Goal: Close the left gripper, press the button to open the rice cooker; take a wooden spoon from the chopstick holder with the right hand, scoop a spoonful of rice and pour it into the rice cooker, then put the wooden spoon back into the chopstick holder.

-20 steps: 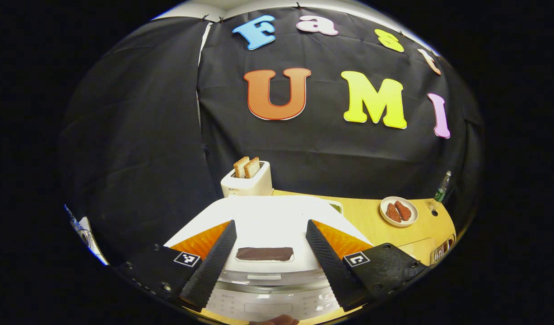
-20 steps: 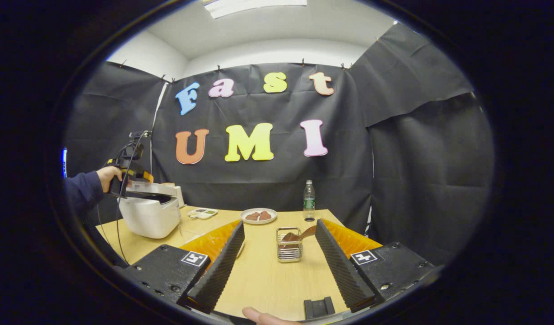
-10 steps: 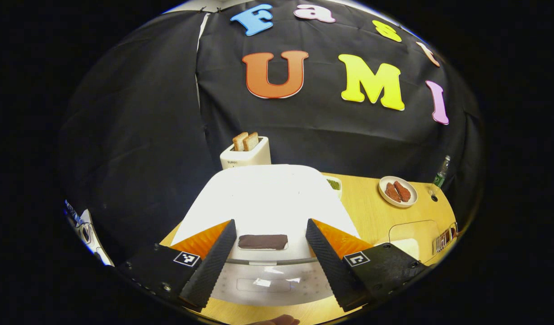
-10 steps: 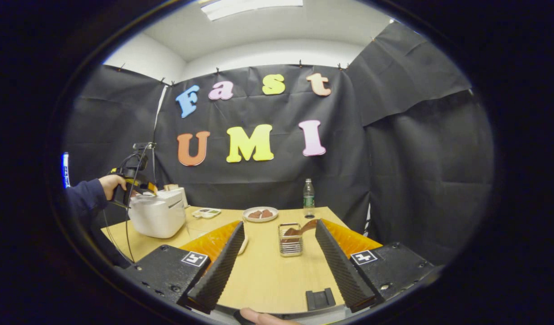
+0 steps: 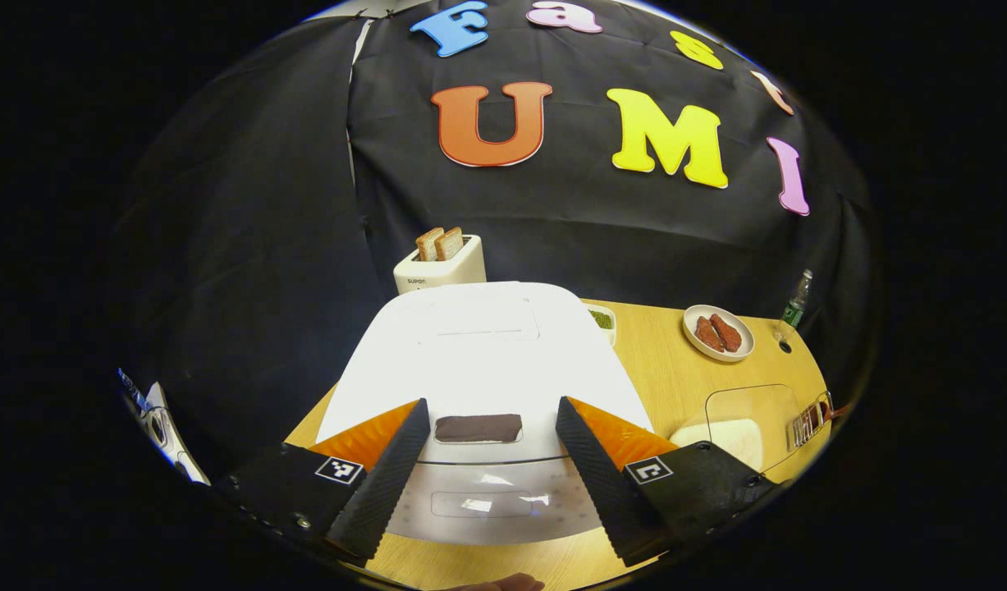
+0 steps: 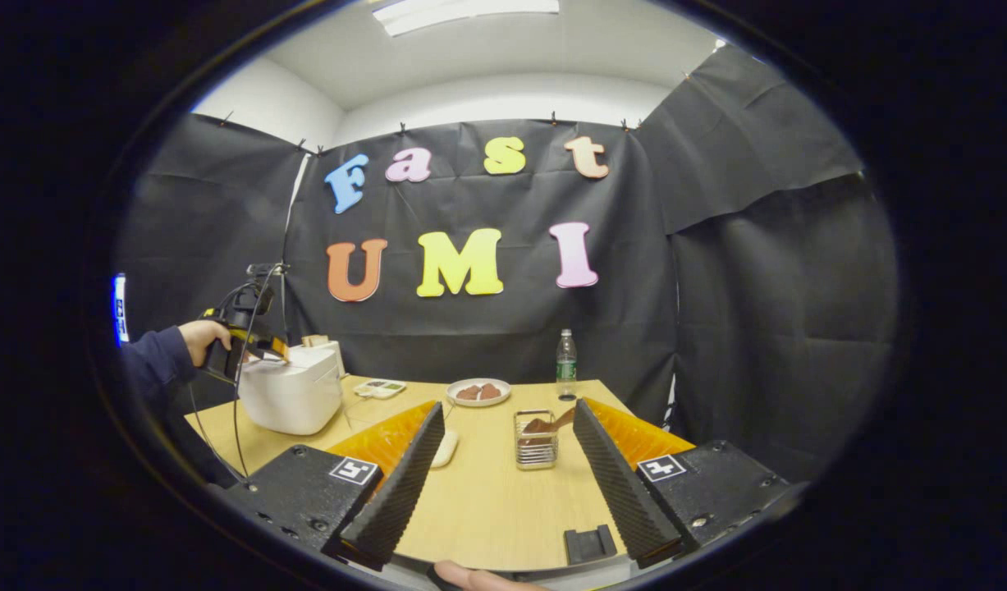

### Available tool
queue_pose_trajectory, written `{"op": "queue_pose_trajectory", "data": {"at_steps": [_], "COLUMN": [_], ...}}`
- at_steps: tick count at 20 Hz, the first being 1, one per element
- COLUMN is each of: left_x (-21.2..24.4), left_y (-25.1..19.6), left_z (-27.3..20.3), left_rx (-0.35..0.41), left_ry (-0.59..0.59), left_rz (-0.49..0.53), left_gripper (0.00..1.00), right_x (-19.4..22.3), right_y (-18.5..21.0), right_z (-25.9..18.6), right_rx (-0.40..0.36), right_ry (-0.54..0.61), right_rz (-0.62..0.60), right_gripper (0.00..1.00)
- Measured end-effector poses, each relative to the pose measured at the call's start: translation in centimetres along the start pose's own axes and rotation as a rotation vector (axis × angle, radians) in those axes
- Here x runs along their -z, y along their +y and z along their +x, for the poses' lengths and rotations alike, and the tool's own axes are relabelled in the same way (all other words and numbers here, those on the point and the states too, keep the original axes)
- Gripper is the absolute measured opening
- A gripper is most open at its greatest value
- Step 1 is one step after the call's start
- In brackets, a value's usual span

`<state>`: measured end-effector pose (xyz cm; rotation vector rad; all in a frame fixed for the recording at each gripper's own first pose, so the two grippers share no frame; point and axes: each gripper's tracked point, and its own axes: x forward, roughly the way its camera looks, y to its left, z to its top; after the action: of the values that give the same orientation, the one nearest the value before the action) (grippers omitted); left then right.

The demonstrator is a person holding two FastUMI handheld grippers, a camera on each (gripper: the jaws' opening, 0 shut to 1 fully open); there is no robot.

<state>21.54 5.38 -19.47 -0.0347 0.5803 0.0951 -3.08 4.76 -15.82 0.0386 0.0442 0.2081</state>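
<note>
The white rice cooker [image 5: 478, 353] stands with its lid down, and a dark button bar [image 5: 478, 428] sits at the lid's front edge. My left gripper [image 5: 492, 404] is open, just in front of and above that bar, touching nothing. In the right gripper view a hand holds that left gripper [image 6: 253, 343] at the rice cooker [image 6: 294, 398]. A wire chopstick holder [image 6: 536, 441] stands mid-table with the wooden spoon [image 6: 555, 423] leaning in it. My right gripper [image 6: 509, 406] is open, well short of the holder. A clear container of rice [image 5: 745, 423] stands right of the cooker.
A toaster [image 5: 437, 264] with two slices stands behind the cooker. A plate of sausages [image 5: 718, 332], a water bottle [image 5: 795, 302] and a small dish [image 5: 604, 318] sit toward the back. The table's right edge lies near the chopstick holder [image 5: 811, 417].
The cooker's lid stood ajar a second ago and now lies shut. My left gripper has drawn back and up from the cooker. My right gripper has pulled back slightly from the holder.
</note>
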Motion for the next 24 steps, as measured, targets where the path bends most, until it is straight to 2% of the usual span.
{"op": "queue_pose_trajectory", "data": {"at_steps": [6,7,8,15,19,22,24], "left_x": [0.1,0.2,0.2,0.0,-0.6,-1.8,-2.7], "left_y": [0.0,-0.1,-0.1,0.0,0.2,-0.3,0.0], "left_z": [-0.1,0.1,0.1,0.6,0.6,-0.1,-1.1], "left_rx": [0.023,0.028,0.034,0.034,0.027,0.074,0.080], "left_ry": [-0.026,-0.029,-0.035,-0.073,-0.136,-0.201,-0.243], "left_rz": [0.019,0.025,0.023,-0.018,0.011,0.008,-0.006], "left_gripper": [1.00,1.00,1.00,1.00,1.00,0.98,0.98], "right_x": [0.0,0.0,-0.1,-0.5,-1.2,-2.6,-3.5], "right_y": [0.4,0.6,0.7,0.2,0.3,0.0,-0.4], "right_z": [0.2,0.2,0.3,0.4,0.8,1.3,1.8], "right_rx": [-0.001,-0.005,-0.007,0.019,0.028,0.045,0.059], "right_ry": [0.006,0.007,0.006,0.003,-0.012,-0.032,-0.048], "right_rz": [-0.002,-0.005,-0.010,-0.021,-0.027,-0.006,0.006], "right_gripper": [0.99,0.96,0.99,0.99,1.00,0.99,0.99]}}
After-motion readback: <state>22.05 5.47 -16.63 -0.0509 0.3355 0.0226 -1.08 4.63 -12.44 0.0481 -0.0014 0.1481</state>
